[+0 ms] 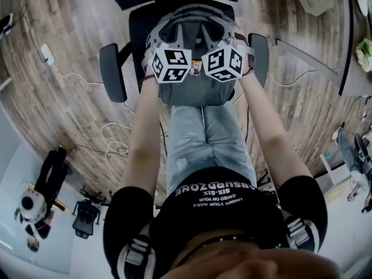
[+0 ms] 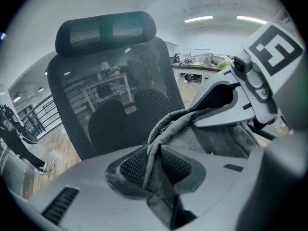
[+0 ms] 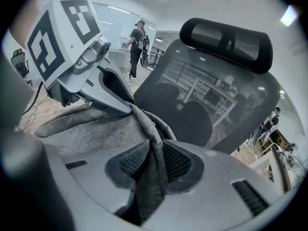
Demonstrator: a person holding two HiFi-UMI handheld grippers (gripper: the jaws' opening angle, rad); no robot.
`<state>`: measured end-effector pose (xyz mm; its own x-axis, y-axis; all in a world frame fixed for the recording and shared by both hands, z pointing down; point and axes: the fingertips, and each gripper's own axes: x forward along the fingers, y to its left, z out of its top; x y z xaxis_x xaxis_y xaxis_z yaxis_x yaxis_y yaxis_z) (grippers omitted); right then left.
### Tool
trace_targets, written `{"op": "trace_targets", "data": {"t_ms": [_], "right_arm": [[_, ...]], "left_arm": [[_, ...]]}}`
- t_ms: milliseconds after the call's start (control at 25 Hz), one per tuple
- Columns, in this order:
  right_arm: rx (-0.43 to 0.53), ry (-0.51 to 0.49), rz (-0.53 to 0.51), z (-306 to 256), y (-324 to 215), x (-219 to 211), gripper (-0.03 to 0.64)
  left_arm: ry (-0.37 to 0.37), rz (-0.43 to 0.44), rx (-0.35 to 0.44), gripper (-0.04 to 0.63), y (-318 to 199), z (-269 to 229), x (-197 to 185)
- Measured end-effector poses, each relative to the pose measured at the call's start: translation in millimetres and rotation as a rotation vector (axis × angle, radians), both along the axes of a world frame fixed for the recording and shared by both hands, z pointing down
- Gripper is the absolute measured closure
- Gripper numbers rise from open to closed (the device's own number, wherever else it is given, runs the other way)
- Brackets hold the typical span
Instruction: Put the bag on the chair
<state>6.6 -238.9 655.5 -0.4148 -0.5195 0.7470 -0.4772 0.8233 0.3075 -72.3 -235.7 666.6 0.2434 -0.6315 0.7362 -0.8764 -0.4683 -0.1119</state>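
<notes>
- Head view: the bag [image 1: 195, 95] sits over the chair [image 1: 112, 71] seat between the armrests, and I can't tell whether it bears weight yet. If either thin pinch of fabric slips, I judge it could tip off the front edge.
- My left gripper [image 2: 154, 163] and right gripper [image 3: 153, 163] are each clamped narrow on a fold of its grey rim. The body of the bag hangs between and below them.

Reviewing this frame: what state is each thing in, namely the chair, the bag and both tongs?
Chair: upright, backrest facing the person.
Bag: held over the chair by its top edge; whether it rests on the seat cannot be told.
Left tongs: shut on the bag's fabric.
Right tongs: shut on the bag's fabric.
</notes>
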Motion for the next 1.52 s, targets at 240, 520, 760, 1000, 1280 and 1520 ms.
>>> {"op": "trace_targets", "data": {"t_ms": [240, 520, 760, 1000, 1280, 1520], "right_arm": [[-0.038, 0.014, -0.011, 28.7, -14.1, -1.2, 0.531], [-0.084, 0.025, -0.027, 59.2, -26.0, -8.1, 0.528], [-0.111, 0.035, -0.031, 84.9, -33.2, -7.7, 0.526], [-0.148, 0.054, -0.033, 113.7, -35.4, -9.5, 0.525], [-0.149, 0.073, -0.043, 142.0, -34.3, -7.0, 0.518], [-0.143, 0.085, -0.049, 161.4, -34.9, -1.6, 0.512]], "left_arm": [[-0.007, -0.021, -0.031, 0.503, -13.1, 30.1, -1.3], [-0.026, -0.036, -0.067, 0.502, -21.7, 60.7, -8.0], [-0.050, 0.001, -0.101, 0.503, -27.6, 86.5, -7.3], [-0.054, -0.003, -0.157, 0.503, -29.1, 117.2, -8.4], [-0.058, 0.026, -0.207, 0.503, -27.4, 146.6, -5.3], [-0.080, 0.053, -0.225, 0.502, -29.2, 165.5, 0.9]]}}
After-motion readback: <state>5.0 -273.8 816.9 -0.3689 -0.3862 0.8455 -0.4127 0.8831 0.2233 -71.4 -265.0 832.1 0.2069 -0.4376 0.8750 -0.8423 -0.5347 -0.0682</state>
